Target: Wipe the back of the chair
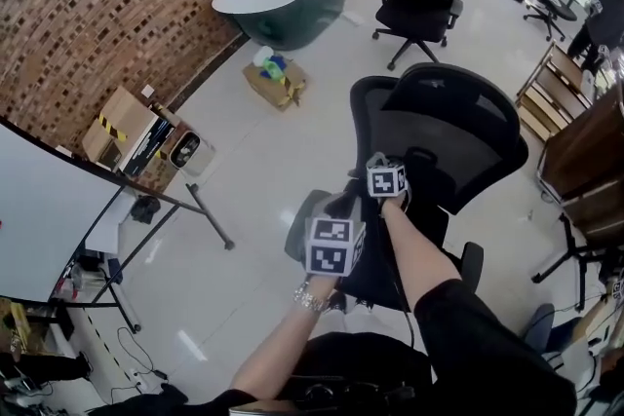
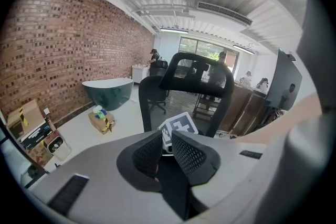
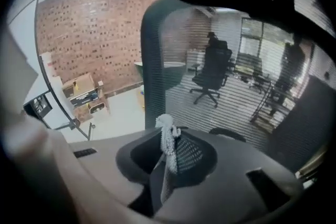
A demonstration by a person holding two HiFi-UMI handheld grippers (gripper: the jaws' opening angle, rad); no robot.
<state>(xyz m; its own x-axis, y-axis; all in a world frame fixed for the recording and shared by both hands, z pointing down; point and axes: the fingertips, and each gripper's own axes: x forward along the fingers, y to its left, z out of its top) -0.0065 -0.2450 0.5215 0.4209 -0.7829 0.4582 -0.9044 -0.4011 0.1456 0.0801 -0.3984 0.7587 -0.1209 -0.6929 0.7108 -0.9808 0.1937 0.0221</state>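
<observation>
A black office chair [image 1: 458, 127] with a see-through mesh back and curved headrest stands at 2 o'clock of the right gripper [image 3: 169, 144], whose jaws are clamped on a white cloth [image 3: 166, 126] close to the mesh. The left gripper [image 2: 166, 144], at 7 o'clock of the right, has its jaws a slit apart and empty. The person's arms [image 1: 419, 258] hide much of the chair's seat and base, and only a twisted strip of cloth shows.

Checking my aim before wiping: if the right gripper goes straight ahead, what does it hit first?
Likely the chair's mesh back, close ahead, with the pinched cloth touching before the jaws.
</observation>
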